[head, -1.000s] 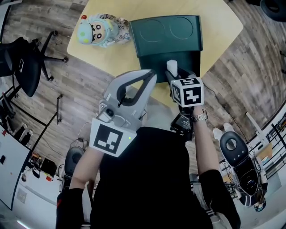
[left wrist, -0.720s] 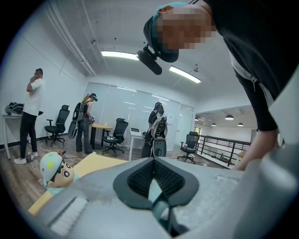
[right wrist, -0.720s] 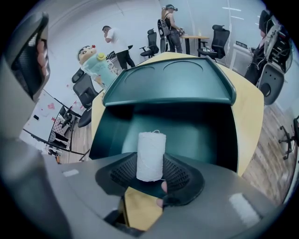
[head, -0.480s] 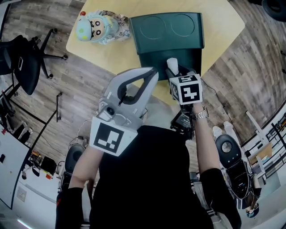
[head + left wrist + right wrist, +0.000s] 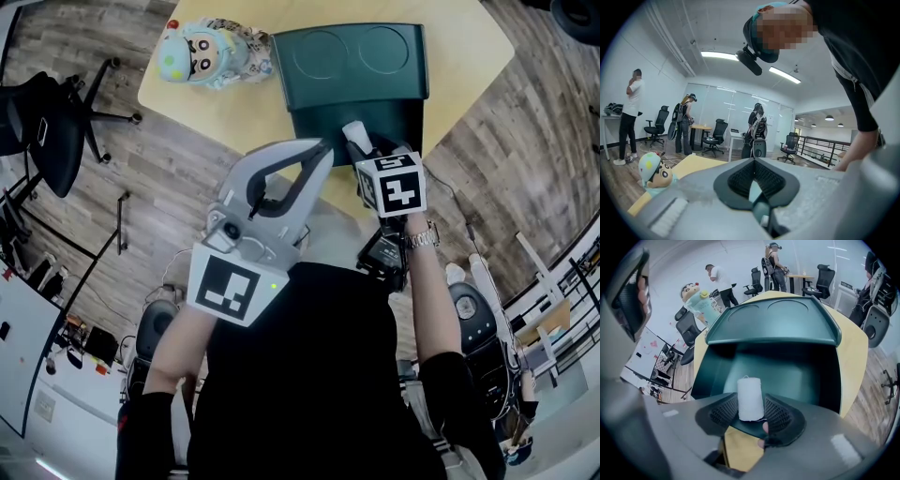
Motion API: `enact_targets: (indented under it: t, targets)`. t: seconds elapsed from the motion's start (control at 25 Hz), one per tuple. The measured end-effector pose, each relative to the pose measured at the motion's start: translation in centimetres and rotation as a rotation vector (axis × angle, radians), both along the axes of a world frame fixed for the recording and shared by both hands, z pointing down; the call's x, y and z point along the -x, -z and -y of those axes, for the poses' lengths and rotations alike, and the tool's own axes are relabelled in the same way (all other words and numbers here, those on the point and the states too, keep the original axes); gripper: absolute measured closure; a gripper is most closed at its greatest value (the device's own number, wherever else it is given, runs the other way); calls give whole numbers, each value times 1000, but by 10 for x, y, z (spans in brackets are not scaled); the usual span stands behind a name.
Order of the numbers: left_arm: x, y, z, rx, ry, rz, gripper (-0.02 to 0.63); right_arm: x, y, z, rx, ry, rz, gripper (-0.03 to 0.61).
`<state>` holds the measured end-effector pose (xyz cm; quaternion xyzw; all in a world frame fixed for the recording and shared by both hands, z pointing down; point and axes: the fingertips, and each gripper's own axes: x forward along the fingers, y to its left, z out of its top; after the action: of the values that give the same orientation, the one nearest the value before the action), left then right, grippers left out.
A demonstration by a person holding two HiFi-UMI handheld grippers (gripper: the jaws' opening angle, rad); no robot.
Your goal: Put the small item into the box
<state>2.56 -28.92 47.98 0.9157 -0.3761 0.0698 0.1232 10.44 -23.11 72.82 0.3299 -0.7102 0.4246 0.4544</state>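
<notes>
Item: small white spool (image 5: 750, 398) — clamped in the right gripper (image 5: 751, 412), above the open green box (image 5: 797, 371).
We judge the step as release: we would lower it past the near rim, lower centre of frame, then part the jaws gently. Right gripper points forward and down; left gripper (image 5: 754, 180) — jaws together, empty — hangs beside the box.
</notes>
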Motion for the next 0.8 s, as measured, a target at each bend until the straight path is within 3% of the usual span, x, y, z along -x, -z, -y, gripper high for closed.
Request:
enact_targets:
  t: [0.36, 0.8]
  targets:
    - [1, 3, -6, -12, -7, 5, 612, -2, 7, 0, 8, -61, 61, 383]
    - [0, 12, -13, -32, -27, 10, 612, -13, 30, 15, -88, -143, 60, 410]
